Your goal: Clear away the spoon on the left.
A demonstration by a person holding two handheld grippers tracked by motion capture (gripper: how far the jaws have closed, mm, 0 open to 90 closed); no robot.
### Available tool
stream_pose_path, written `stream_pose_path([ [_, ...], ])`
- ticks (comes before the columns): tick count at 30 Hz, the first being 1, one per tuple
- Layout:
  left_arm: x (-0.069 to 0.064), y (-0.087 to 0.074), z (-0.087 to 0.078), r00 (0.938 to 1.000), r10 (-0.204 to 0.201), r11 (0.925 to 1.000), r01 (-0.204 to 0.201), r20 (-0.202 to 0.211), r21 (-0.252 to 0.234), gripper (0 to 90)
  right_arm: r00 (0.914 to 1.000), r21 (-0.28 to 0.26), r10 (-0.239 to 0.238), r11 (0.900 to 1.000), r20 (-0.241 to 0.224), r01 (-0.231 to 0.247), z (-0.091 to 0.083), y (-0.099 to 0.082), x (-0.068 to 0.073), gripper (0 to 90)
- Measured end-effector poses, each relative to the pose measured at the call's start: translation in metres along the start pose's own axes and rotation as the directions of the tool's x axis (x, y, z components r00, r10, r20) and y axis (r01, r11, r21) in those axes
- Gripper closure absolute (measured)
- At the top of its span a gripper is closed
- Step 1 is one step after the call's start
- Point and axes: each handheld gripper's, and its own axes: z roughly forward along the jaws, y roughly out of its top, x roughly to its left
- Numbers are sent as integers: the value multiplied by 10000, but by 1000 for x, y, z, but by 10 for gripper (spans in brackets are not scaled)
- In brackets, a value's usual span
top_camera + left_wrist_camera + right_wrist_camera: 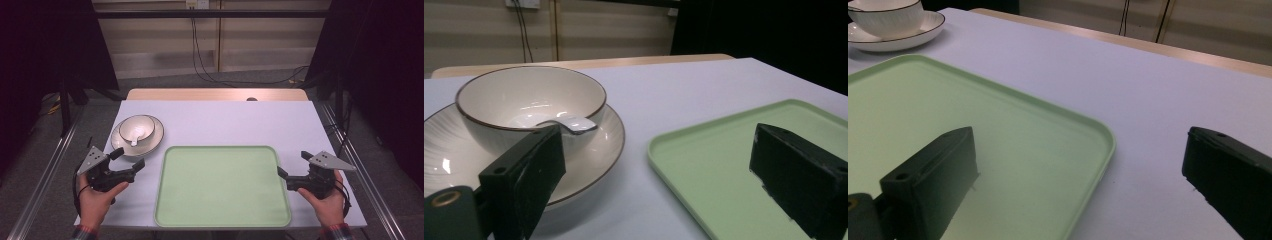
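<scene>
A cream bowl [136, 127] with a dark rim sits on a matching plate [156, 139] at the table's left; a white spoon [134, 142] rests in the bowl, its handle over the near rim. An empty pale green tray [222, 186] lies in the middle. My left gripper [129, 158] is open, just near-left of the plate, nothing between its jaws. My right gripper [294, 163] is open at the tray's right edge, also empty. The left gripper view has the bowl [531, 102], the spoon handle [574, 124] and the tray [704, 165] ahead. The right gripper view looks across the tray [948, 120].
The table is covered with a white sheet [225, 122], with a wooden strip [215, 94] along its far edge. Black cables [200, 65] hang down the wall behind. Metal rails [45, 170] run along both sides of the table.
</scene>
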Motion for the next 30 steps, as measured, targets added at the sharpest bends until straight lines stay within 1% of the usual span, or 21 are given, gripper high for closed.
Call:
stream_pose_path([
  [1,2,0,0,9999,-12,10000,13,-114,40,79,10000,-5,12,10000,-41,-12,1,0,1,9],
  [2,3,0,2,9994,-28,10000,31,-347,83,82,10000,-17,-18,10000,-39,17,1,0,2,9],
  [3,3,0,2,9994,-28,10000,31,-347,83,85,10000,-17,-18,10000,-39,17,1,0,2,9],
  [5,6,-1,4,9984,-16,9999,24,-572,155,89,10000,8,-31,10000,-73,31,1,-1,1,9],
  [6,7,-1,5,9970,-13,9998,26,-770,177,89,10000,8,-31,10000,-73,31,1,-1,1,9],
  [9,10,-2,9,9956,11,9998,9,-941,219,115,9999,-14,14,10000,-103,-14,1,-1,1,9],
  [11,12,-2,15,9928,7,9996,26,-1195,274,129,9998,-41,-67,10000,-164,66,2,-1,2,9],
  [14,12,-1,19,9910,54,9996,-15,-1338,292,152,9998,-37,-89,10000,-191,88,2,-1,1,10],
  [15,13,-1,25,9882,68,9996,-26,-1531,278,161,9999,-24,-80,10000,-152,80,2,-2,1,10],
  [16,13,-1,25,9882,68,9996,-26,-1531,278,167,9999,-24,-80,10000,-152,80,2,-2,1,10],
  [17,15,0,29,9848,108,9993,-47,-1733,359,179,9999,-50,1,10000,-160,-2,2,-2,1,10],
  [18,15,0,29,9848,108,9993,-47,-1733,359,202,9999,-50,1,10000,-160,-2,2,-2,1,10],
  [19,15,0,34,9846,240,9991,-178,-1732,374,223,9998,-61,37,10000,-190,-38,2,-3,1,10],
  [20,15,0,35,9822,271,9991,-205,-1860,371,239,9997,-35,-18,10000,-228,17,2,-3,1,10],
  [21,15,0,35,9822,271,9991,-205,-1860,371,265,9997,-35,-18,10000,-228,17,2,-3,1,10],
  [22,15,1,36,9830,296,9991,-238,-1810,341,265,9997,-33,-49,10000,-229,48,2,-3,1,10],
  [23,14,1,36,9801,327,9993,-280,-1956,266,309,9996,-85,-55,9999,-269,53,2,-3,1,10],
  [24,14,1,36,9801,327,9993,-280,-1956,266,326,9996,-85,-55,9999,-269,53,2,-3,1,10],
  [25,16,1,38,9790,416,9988,-356,-1996,334,346,9996,-77,-65,10000,-287,63,2,-3,0,10],
  [26,16,0,38,9773,410,9988,-343,-2078,357,351,9996,-91,-74,9999,-282,71,2,-3,0,10],
  [30,17,0,39,9782,477,9985,-415,-2023,349,399,9997,-125,26,9999,-244,-29,2,-3,-1,10],
])
